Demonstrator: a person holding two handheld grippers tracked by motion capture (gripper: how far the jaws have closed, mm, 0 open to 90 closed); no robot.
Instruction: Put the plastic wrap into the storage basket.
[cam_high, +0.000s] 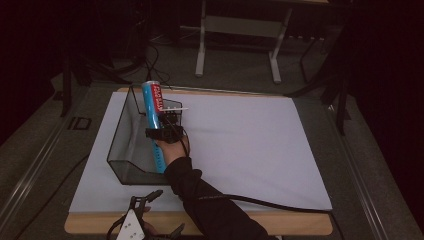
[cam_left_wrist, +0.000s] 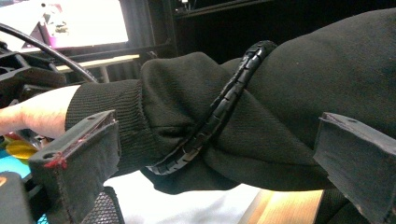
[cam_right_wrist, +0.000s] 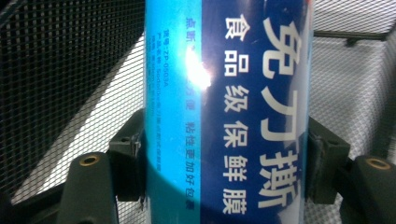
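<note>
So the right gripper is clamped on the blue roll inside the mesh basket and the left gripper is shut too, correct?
Not quite: the left gripper is open, its jaws wide apart in the left gripper view. The right gripper does clamp the blue roll inside the mesh basket.

A long blue box of cling film (cam_high: 154, 112), printed with white Chinese characters and a red patch near its far end, stands tilted in a black mesh basket (cam_high: 121, 131) at the left of the white sheet. Its far end rises above the basket's rim.
</note>
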